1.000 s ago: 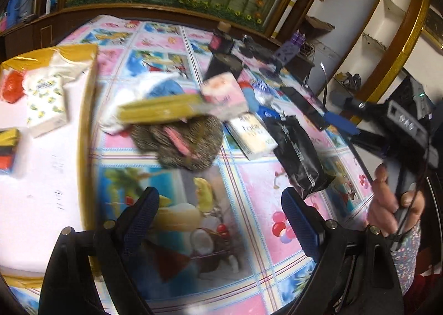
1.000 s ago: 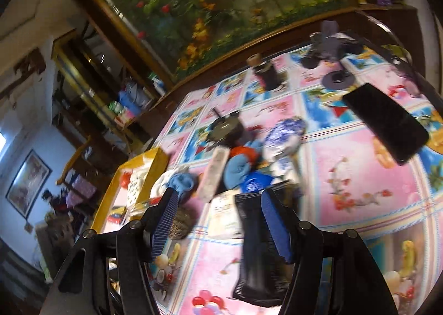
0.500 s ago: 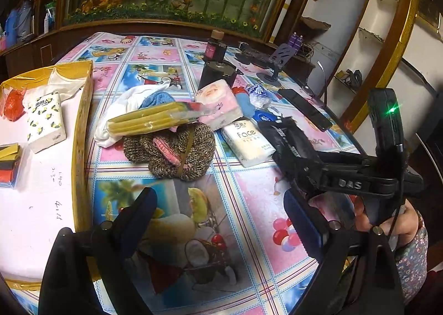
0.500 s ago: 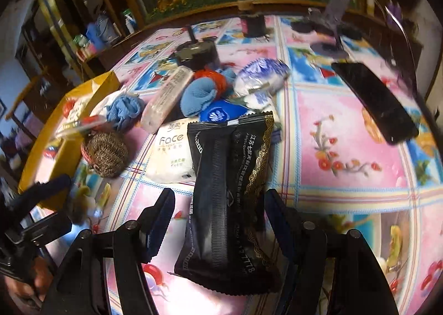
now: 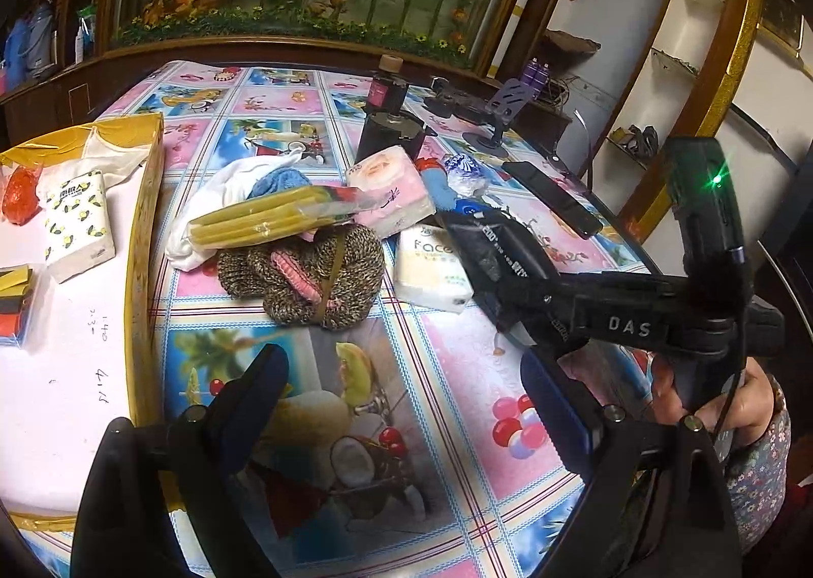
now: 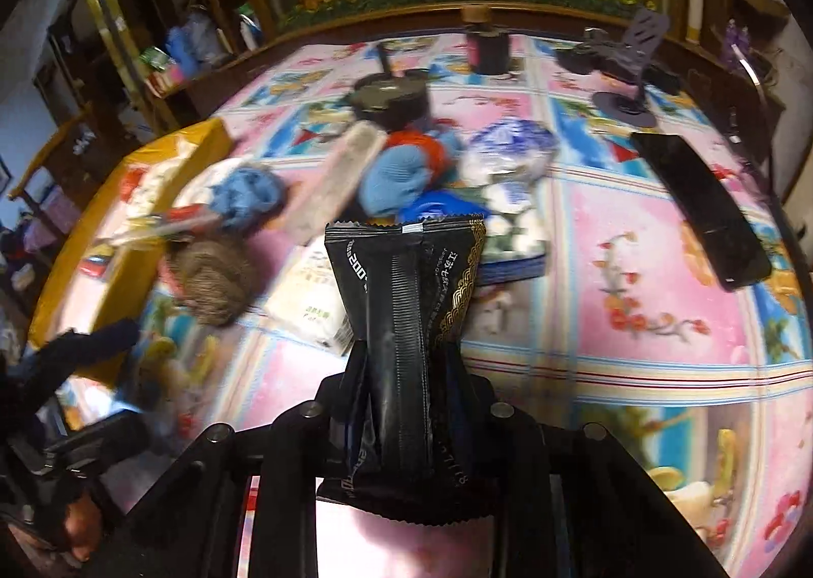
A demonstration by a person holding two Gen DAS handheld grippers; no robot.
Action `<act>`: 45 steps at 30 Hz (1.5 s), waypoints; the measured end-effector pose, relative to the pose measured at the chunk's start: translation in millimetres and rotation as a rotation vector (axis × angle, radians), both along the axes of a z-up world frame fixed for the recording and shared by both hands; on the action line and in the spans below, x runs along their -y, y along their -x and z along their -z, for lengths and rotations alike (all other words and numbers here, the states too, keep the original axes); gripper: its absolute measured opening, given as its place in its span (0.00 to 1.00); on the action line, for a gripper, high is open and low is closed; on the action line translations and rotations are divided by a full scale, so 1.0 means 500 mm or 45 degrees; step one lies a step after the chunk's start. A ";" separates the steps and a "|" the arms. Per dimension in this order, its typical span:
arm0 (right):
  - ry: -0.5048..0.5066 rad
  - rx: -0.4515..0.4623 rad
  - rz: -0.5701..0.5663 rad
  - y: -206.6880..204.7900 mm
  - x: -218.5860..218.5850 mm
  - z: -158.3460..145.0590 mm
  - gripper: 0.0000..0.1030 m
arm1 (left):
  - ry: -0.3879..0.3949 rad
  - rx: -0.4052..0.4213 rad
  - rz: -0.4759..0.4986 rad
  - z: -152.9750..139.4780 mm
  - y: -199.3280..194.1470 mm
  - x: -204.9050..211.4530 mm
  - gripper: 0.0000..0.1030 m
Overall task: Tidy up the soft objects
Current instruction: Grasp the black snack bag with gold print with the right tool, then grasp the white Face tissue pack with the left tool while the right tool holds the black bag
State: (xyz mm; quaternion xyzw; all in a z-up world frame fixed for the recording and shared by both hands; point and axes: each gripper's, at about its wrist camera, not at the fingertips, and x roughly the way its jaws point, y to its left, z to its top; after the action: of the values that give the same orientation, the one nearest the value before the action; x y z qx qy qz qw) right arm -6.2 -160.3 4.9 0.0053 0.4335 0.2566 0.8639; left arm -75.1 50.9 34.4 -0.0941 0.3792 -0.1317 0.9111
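My right gripper (image 6: 404, 375) is shut on a black soft packet (image 6: 406, 303) and squeezes its middle; the packet stands up just above the tablecloth. In the left wrist view the right gripper (image 5: 508, 303) holds the same packet (image 5: 488, 248) at the right. My left gripper (image 5: 406, 400) is open and empty over the near part of the table. Ahead of it lie a brown knitted bundle (image 5: 305, 273), a yellow packet (image 5: 264, 222), a pink tissue pack (image 5: 391, 192) and a white tissue pack (image 5: 432, 268).
A yellow-rimmed box (image 5: 145, 243) at the left holds a tissue pack (image 5: 76, 222) and a red item (image 5: 18, 197). A black phone (image 6: 701, 207), a dark jar (image 5: 391, 131), a phone stand (image 6: 635, 65) and blue cloths (image 6: 396, 177) lie further back.
My right gripper has closed on the black packet and lifted it off the table. My left gripper has barely moved and stays open.
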 end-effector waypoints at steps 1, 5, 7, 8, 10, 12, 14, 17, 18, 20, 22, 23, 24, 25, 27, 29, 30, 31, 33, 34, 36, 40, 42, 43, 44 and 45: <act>-0.015 0.023 0.020 0.000 0.007 -0.007 0.28 | 0.000 -0.005 0.007 0.000 -0.001 0.003 0.90; -0.183 0.214 0.118 -0.009 0.086 -0.058 0.28 | 0.022 -0.018 0.060 -0.011 -0.009 0.029 0.90; -0.242 0.271 0.185 -0.022 0.127 -0.065 0.28 | -0.018 0.007 0.086 -0.024 -0.018 0.055 0.90; -0.286 0.253 0.218 -0.034 0.148 -0.059 0.28 | -0.045 0.014 0.095 -0.030 -0.025 0.067 0.90; -0.336 0.204 0.262 -0.051 0.177 -0.046 0.28 | -0.081 0.017 0.124 -0.036 -0.046 0.090 0.90; -0.343 0.211 0.286 -0.054 0.188 -0.046 0.28 | -0.123 -0.019 0.116 -0.032 -0.079 0.107 0.89; -0.367 0.213 0.274 -0.050 0.192 -0.048 0.28 | -0.137 -0.060 0.102 -0.023 -0.109 0.114 0.89; -0.365 0.221 0.245 -0.045 0.185 -0.050 0.28 | -0.152 -0.132 0.085 -0.003 -0.161 0.120 0.89; -0.367 0.221 0.235 -0.043 0.184 -0.051 0.28 | -0.147 -0.151 0.092 0.003 -0.175 0.124 0.89; -0.366 0.227 0.224 -0.042 0.181 -0.052 0.28 | -0.178 -0.184 0.076 0.016 -0.195 0.133 0.89; -0.374 0.234 0.214 -0.040 0.179 -0.054 0.28 | -0.219 -0.176 0.079 0.019 -0.202 0.145 0.88; -0.377 0.236 0.210 -0.041 0.180 -0.054 0.28 | -0.250 -0.169 0.067 0.021 -0.205 0.151 0.87; -0.380 0.234 0.206 -0.041 0.179 -0.054 0.28 | -0.275 -0.167 0.054 0.023 -0.208 0.155 0.84; -0.380 0.232 0.203 -0.041 0.178 -0.053 0.28 | -0.296 -0.161 0.048 0.024 -0.209 0.160 0.82; -0.379 0.234 0.198 -0.040 0.176 -0.054 0.28 | -0.329 -0.149 0.038 0.028 -0.211 0.163 0.80; -0.374 0.234 0.193 -0.041 0.174 -0.053 0.28 | -0.371 -0.132 0.037 0.031 -0.214 0.168 0.80; -0.368 0.234 0.192 -0.042 0.172 -0.052 0.28 | -0.386 -0.120 0.039 0.033 -0.213 0.170 0.80; -0.366 0.232 0.192 -0.045 0.173 -0.051 0.28 | -0.400 -0.099 0.034 0.034 -0.210 0.172 0.80; -0.363 0.229 0.192 -0.046 0.172 -0.050 0.28 | -0.410 -0.069 0.060 0.034 -0.202 0.177 0.79; -0.362 0.230 0.193 -0.046 0.172 -0.050 0.28 | -0.399 -0.077 0.092 0.036 -0.202 0.181 0.78; -0.359 0.231 0.194 -0.046 0.171 -0.050 0.28 | -0.364 -0.081 0.158 0.037 -0.199 0.186 0.74; -0.363 0.230 0.194 -0.046 0.171 -0.050 0.28 | -0.372 -0.135 0.114 0.053 -0.215 0.172 0.73; -0.364 0.225 0.187 -0.046 0.170 -0.051 0.28 | -0.401 -0.144 0.069 0.058 -0.221 0.164 0.73; -0.363 0.226 0.184 -0.045 0.169 -0.051 0.28 | -0.394 -0.142 0.068 0.057 -0.220 0.163 0.72; -0.364 0.229 0.181 -0.044 0.168 -0.052 0.28 | -0.393 -0.137 0.069 0.057 -0.218 0.164 0.69; -0.365 0.230 0.177 -0.043 0.167 -0.053 0.28 | -0.405 -0.141 0.067 0.059 -0.218 0.166 0.61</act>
State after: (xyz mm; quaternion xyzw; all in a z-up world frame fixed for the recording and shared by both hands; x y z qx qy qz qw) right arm 15.3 -244.0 31.2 0.1353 0.3117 0.2547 0.9053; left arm 34.1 -32.1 5.1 0.0543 0.4471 -0.0886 0.8884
